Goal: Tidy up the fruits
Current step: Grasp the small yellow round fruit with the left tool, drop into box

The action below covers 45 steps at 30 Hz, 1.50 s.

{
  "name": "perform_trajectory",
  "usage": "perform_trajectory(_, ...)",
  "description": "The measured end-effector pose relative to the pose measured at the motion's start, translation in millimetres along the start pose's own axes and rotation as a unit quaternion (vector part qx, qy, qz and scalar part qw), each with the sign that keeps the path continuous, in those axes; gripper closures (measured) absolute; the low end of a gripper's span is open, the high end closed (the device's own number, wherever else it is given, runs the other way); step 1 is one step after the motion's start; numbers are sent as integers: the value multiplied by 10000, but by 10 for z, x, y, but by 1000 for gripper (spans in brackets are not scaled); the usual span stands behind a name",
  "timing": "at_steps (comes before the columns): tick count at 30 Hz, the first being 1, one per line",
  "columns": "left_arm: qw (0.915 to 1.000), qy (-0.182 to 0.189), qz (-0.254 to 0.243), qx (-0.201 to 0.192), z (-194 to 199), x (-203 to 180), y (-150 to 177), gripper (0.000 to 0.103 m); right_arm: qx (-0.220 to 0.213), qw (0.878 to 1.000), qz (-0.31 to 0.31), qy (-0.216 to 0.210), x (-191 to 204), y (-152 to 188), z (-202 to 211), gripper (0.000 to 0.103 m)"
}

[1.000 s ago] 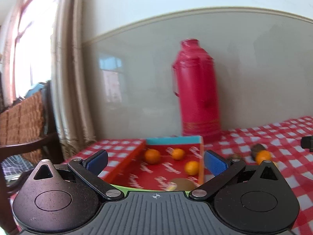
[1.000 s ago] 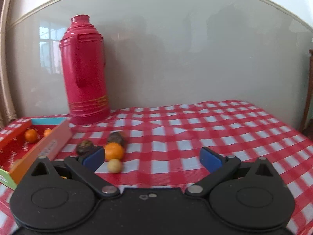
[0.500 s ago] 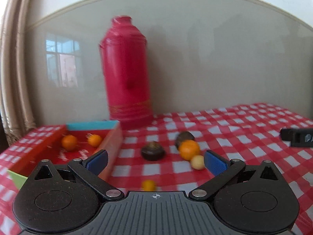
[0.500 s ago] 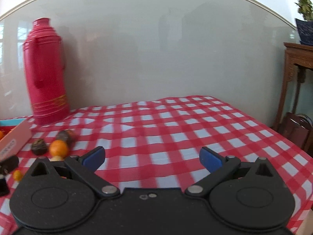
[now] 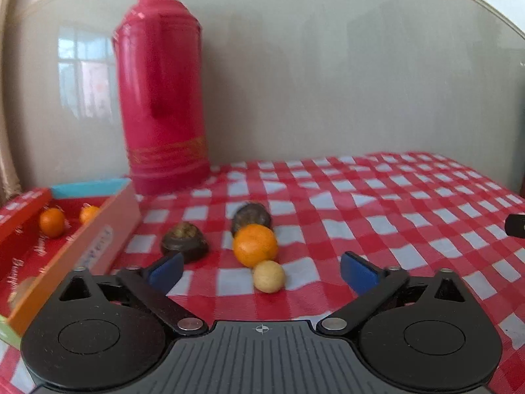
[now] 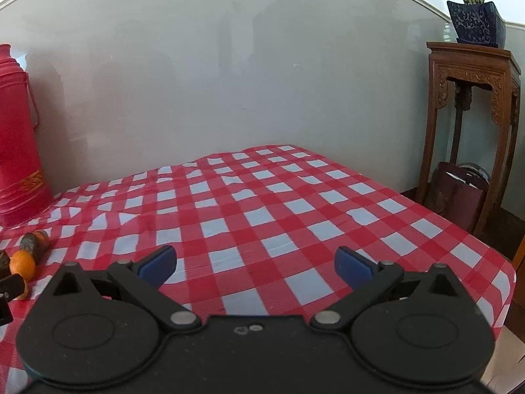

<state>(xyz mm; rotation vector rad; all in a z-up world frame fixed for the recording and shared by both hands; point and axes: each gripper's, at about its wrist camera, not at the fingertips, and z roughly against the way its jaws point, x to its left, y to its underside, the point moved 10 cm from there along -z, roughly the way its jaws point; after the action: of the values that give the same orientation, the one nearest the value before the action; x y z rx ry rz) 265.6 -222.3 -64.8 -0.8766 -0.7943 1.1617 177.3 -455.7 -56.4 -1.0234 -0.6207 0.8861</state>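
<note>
Loose fruit sits on the red-white checked tablecloth [image 5: 377, 197] just in front of the L gripper [image 5: 261, 269]: an orange [image 5: 255, 245] w/ a small pale yellow fruit [image 5: 269, 276] touching its near side, a dark brown fruit [image 5: 251, 218] right behind it, and another dark brown one [image 5: 184, 241] a bit to the left, near the box. The box [image 5: 98, 233], red inside w/ orange side wall and teal far end, lies at left and holds two small oranges [image 5: 52, 222] toward its far end; sth pale at its near end, too blurred to ID. A tall red thermos [image 5: 162, 92] stands upright behind the box corner, against the wall. L gripper's jaws are spread wide, nothing btwn them. R gripper [image 6: 254, 264] likewise wide open and empty, over bare cloth well to the right of the fruit; the orange shows at its view's far left edge. Wooden stand [image 6: 472, 124] w/ a blue plant pot [image 6: 477, 23] beyond the table's right end.
</note>
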Motion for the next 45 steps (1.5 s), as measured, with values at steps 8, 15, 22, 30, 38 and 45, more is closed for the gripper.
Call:
perform_trajectory(8, 9978, 72, 139, 637, -274, -28, 78, 60, 41, 9999, 97, 72, -50, 11, -67, 5)
perform_trajectory(15, 9963, 255, 383, 725, -280, 50, 117, 78, 11, 9999, 103, 44, 15, -24, -27, 5)
perform_trajectory(22, 9985, 171, 252, 457, 0, 195, -3, 78, 10, 9999, 76, -83, 145, -51, 40, 5)
perform_trajectory(30, 9996, -142, 218, 81, 320, 570, -170, 78, -26, 9991, 205, -363, 527, -60, 166, 5)
perform_trajectory(38, 9951, -783, 575, -192, 539, 1342, -236, 78, -11, 9972, 346, -666, 964, -19, 239, 5)
perform_trajectory(45, 9851, -1420, 964, 64, 521, 2071, -16, 74, 9, 9939, 542, -960, 1329, 32, 307, 5)
